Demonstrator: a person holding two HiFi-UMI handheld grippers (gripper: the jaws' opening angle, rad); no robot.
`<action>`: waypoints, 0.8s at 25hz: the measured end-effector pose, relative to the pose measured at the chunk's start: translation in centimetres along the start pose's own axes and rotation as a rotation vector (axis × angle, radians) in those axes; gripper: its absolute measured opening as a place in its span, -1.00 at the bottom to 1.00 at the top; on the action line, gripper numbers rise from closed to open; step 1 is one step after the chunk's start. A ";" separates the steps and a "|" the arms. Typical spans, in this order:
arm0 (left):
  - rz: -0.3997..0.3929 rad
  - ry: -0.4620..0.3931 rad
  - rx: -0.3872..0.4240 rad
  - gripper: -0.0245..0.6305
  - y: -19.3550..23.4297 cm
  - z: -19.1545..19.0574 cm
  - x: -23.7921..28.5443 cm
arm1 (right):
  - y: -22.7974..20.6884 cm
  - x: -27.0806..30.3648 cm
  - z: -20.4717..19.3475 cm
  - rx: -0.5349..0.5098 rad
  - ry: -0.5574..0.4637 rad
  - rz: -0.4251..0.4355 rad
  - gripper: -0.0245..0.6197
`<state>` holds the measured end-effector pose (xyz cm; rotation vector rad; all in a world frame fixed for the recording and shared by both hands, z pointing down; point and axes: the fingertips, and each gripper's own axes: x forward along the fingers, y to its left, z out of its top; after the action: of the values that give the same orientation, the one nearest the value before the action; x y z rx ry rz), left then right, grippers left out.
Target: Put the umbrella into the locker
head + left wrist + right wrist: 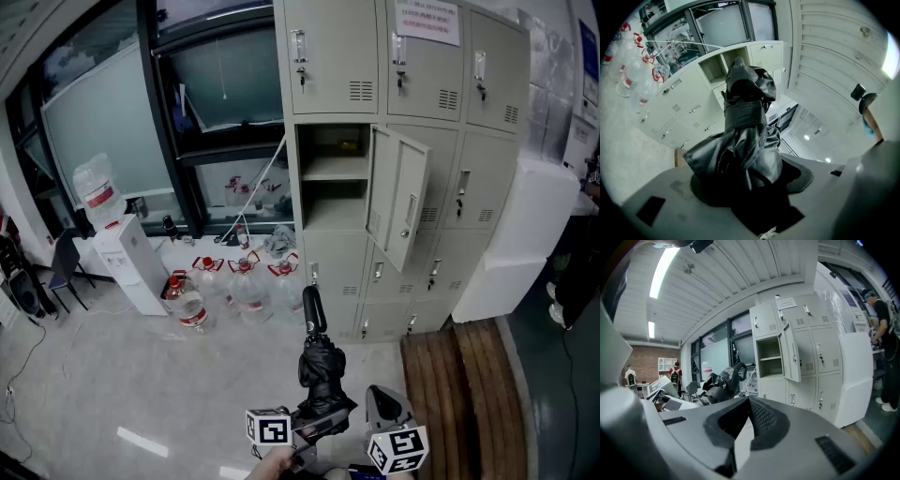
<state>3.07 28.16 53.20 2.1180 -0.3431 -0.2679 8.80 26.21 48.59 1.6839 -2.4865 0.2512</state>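
At the bottom of the head view, the left gripper [314,424] holds the folded black umbrella [321,366] upright, its curved handle topmost, with the right gripper [380,398] just beside it. Only the left gripper view shows the grip itself: the jaws are clamped on the bunched fabric of the umbrella [740,140]. The right gripper view shows its own jaws [747,404] brought together with nothing between them, the umbrella [719,383] off to their left.

The umbrella is well apart from the locker bank [375,141], which stands against the far wall. One middle compartment [336,178] is open, a shelf across it, and its door [398,197] is swung out to the right.

The pale floor [112,375] between person and lockers is bare straight ahead. To the left, water bottles [234,286] cluster at the foot of the lockers near a water dispenser [127,262]. To the right lie a slatted wooden platform [459,394] and a white cabinet [525,234] — beside which, in the right gripper view, a person [883,333] stands.
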 end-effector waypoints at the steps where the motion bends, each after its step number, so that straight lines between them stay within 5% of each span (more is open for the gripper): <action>1: 0.004 -0.002 0.000 -0.10 0.0 -0.1 -0.1 | 0.0 -0.2 0.0 -0.002 0.000 0.001 -0.92; 20: 0.042 -0.025 -0.012 -0.10 2.5 2.9 1.4 | -2.2 1.9 -0.1 0.029 0.014 0.001 -0.92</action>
<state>3.09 24.14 53.73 2.0951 -0.3997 -0.2713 10.15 23.70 49.21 1.6859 -2.4857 0.2989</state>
